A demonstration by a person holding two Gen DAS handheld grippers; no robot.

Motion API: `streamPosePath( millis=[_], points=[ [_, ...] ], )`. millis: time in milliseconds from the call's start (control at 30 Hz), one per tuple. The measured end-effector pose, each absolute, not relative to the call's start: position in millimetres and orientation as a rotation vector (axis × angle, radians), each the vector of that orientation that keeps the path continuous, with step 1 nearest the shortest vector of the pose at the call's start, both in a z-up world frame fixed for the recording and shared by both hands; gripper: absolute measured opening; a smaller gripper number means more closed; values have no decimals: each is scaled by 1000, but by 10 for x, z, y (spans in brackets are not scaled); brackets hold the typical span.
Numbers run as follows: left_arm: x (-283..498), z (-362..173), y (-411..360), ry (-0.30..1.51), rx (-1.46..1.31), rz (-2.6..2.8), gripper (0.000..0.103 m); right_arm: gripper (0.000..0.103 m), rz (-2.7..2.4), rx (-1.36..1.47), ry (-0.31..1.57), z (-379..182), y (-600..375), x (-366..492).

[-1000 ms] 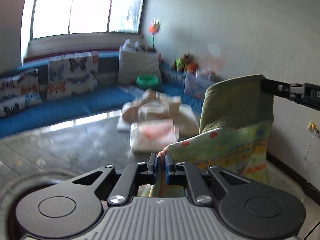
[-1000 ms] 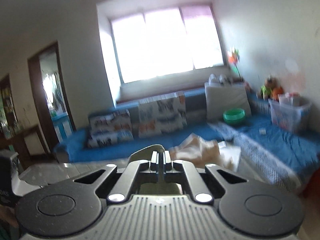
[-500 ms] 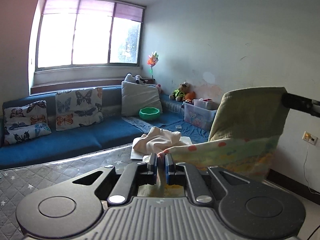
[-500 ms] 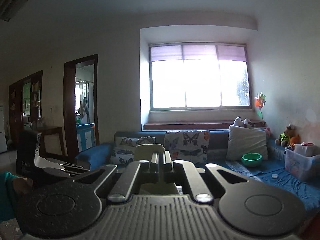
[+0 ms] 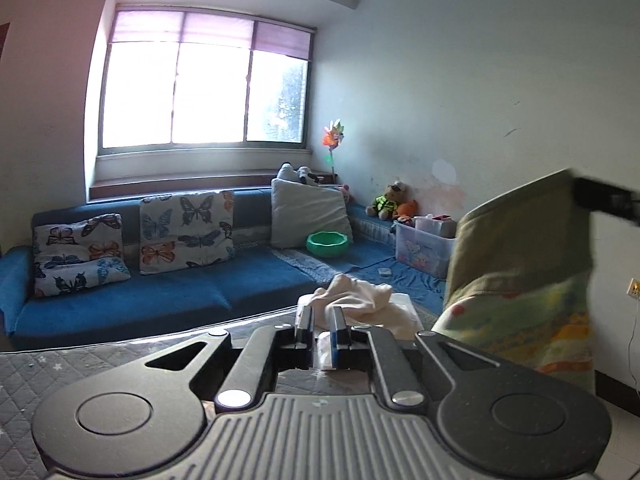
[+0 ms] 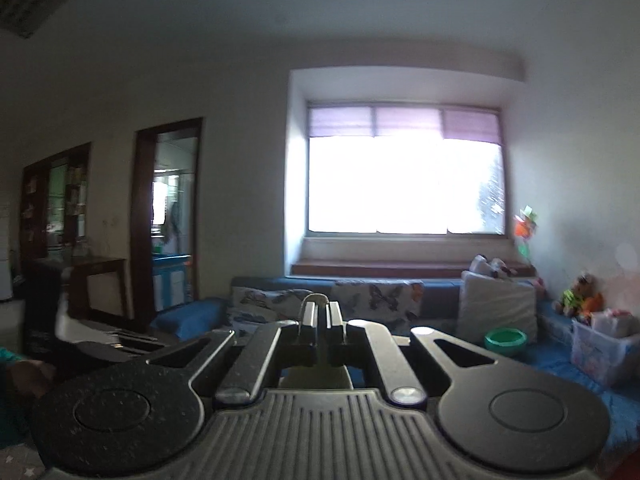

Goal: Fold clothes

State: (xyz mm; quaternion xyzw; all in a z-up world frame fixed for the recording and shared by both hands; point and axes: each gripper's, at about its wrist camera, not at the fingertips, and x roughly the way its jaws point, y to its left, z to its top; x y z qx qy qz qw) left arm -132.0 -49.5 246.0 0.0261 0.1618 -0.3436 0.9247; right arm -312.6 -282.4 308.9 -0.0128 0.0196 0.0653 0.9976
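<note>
Left gripper [image 5: 321, 318] fingers spread, empty; right gripper [image 6: 321, 315] fingers pinch olive-green patterned cloth garment [image 5: 520, 264], hanging right of cream crumpled cloth pile [image 5: 360, 300].

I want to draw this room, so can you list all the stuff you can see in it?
garment: 1, olive green top with a colourful patterned lower part, hanging in the air at right
cream clothes pile: 1, cream, on the quilted surface ahead
quilted surface: 1, grey with stars, in front
sofa: 1, blue, under the window
butterfly cushions: 3, white with butterflies, on the sofa
plain cushion: 1, pale grey, sofa corner
bowl: 1, green, on the sofa
storage box: 1, clear plastic, by the right wall
teddy bear: 1, brown, green vest
pinwheel: 1, multicoloured, by the window
left gripper: black, open, holding nothing
right gripper: black, pinching the garment's edge
</note>
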Motion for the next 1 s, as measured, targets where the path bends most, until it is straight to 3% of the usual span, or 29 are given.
streamPosePath(
  millis=[200,333,500,600,633,667,1000],
  points=[
    [-1307,2476,-265,331,54,-672,12,6,358,-173,61,3046,-2234,-3724],
    [-1341,2365,-217,355,87,-672,22,31,414,-258,139,2822,-2000,-3983],
    [-1525,2093,-242,405,136,-682,42,49,378,-255,168,2721,-1999,-4088],
    [-1605,1799,-327,471,174,-703,44,80,312,-220,122,2699,-2122,-4158],
    [-1618,1694,-361,499,189,-712,44,95,290,-206,107,2684,-2166,-4176],
    [-1622,1584,-399,530,199,-715,44,101,277,-201,117,2628,-2196,-4150],
    [-1565,743,-569,776,225,-662,47,103,207,-126,440,1695,-2436,-3422]
  ],
)
